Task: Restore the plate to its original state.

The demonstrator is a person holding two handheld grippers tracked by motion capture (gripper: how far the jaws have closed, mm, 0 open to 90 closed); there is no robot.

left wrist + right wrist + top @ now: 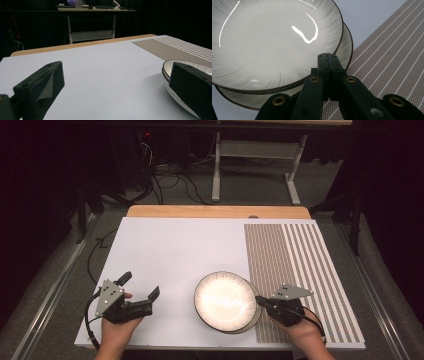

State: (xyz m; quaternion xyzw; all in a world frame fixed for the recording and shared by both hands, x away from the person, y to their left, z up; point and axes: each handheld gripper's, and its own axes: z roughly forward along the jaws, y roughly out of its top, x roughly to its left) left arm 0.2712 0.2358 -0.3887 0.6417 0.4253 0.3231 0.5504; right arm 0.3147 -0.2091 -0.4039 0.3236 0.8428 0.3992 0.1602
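We see two round, shallow plates stacked right side up. The top plate point(225, 299) is glossy off-white with faint grey streaks fanning toward a thin dark rim. It sits shifted off-centre on the bottom plate point(345, 43), which straddles the edge of the striped mat point(300, 270).

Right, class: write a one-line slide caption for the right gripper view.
Right gripper, jaws together, at the rim of the upper plate stacked on a lower plate, beside a striped mat.
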